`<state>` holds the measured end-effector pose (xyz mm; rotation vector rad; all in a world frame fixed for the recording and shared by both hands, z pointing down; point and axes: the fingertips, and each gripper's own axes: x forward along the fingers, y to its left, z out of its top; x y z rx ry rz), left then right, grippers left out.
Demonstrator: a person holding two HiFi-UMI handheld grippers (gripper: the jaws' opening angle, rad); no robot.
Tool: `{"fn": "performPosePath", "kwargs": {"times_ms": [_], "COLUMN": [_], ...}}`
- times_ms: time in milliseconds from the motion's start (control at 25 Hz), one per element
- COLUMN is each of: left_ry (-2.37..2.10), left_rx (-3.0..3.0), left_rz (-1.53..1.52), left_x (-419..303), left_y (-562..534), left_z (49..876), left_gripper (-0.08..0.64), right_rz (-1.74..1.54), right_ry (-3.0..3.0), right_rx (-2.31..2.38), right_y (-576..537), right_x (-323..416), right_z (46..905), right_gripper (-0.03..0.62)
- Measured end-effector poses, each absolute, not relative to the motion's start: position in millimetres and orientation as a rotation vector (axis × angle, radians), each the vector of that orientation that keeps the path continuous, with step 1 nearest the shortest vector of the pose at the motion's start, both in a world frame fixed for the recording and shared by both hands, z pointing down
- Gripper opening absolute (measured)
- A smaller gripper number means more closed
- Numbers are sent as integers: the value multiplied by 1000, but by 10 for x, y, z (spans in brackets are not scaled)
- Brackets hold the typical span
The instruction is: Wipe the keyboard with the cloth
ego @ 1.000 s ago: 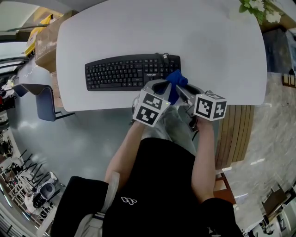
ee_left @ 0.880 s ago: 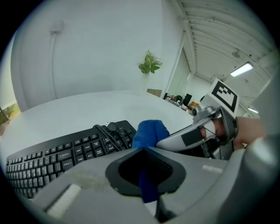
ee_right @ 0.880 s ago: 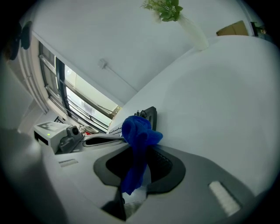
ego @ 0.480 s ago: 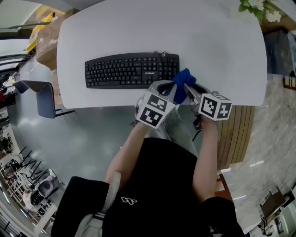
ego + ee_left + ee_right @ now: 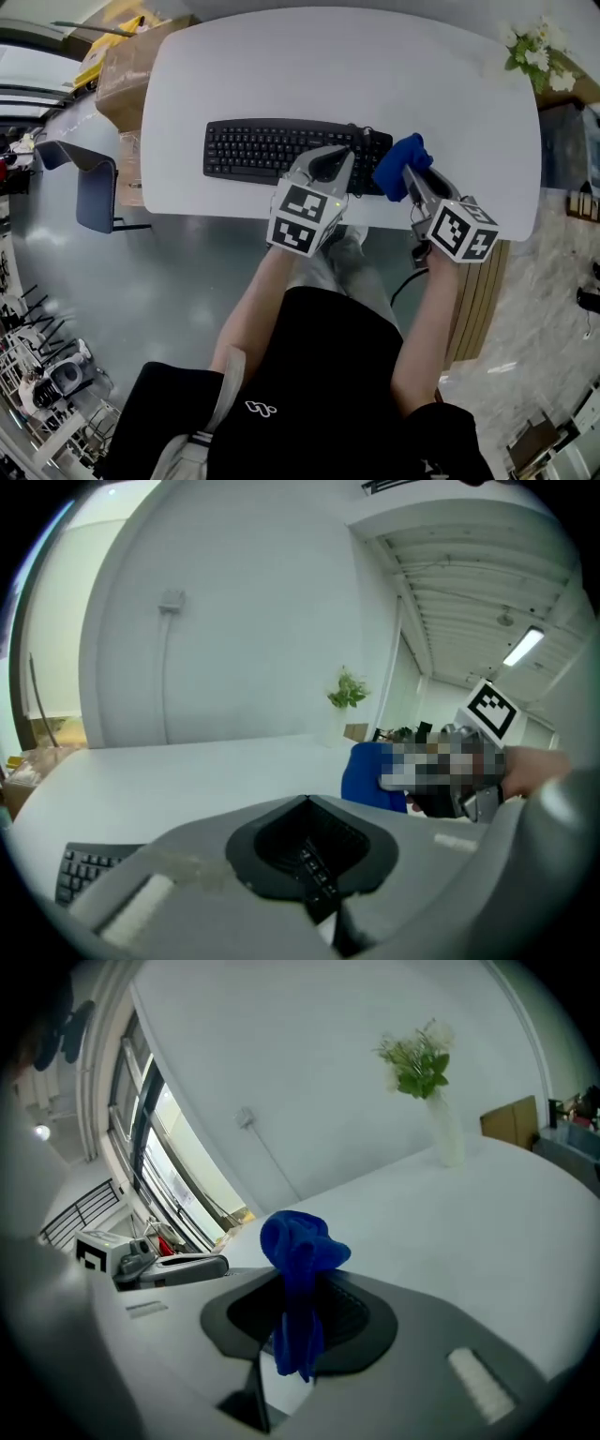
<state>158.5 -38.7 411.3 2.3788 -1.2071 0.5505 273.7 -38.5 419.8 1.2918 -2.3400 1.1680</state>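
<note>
My right gripper (image 5: pixel 410 175), clamped on the bunched blue cloth (image 5: pixel 397 165), sits just right of the black keyboard (image 5: pixel 272 148), whose long axis runs leftward; my closed, empty left gripper (image 5: pixel 344 157) overlies that end.

The black keyboard (image 5: pixel 281 148) lies flat; the bunched blue cloth (image 5: pixel 401 165), pinched in the right gripper (image 5: pixel 411 180), is beside its right end.

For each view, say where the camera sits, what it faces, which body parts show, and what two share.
Head view: on the head, looking steeply down at table and keyboard; both arms show.
Left gripper view: on the left hand-held gripper, facing across the table; shut jaws show.
Right gripper view: on the right hand-held gripper, facing likewise; jaws clamp the cloth.
Shared: both gripper views show the flowers.
</note>
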Motion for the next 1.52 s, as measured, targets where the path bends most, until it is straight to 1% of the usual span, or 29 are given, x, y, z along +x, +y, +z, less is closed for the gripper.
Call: {"fn": "performPosePath", "kwargs": {"times_ms": [280,520,920,1080,1520], "left_ry": [-1418,-1589,-1855,-1901,-1910], "left_rx": [2402,2474,2496,2483,2525], "left_rz": [386,207,8,-128,-172], "left_x": [787,97,-1055,-1294,-1348], "left_y": [-656,-731,-706,-587,-402], "left_z": [3425,2688,1652,1319,1354], "left_gripper": [-2,-2,-2,-2,-2], "right_rz": [885,607,256,135,-4], "right_ry": [-2475,-2614,-2821,-2849,-2807], "right_rx": [1408,1489,1526,1530,1532], "right_y": [-560,-751,-793,-675,-533], "right_x": [2201,1584,536,265,35], "right_z": [3492,2802,1654,1410,1282], "right_gripper": [92,91,91,86,86]}}
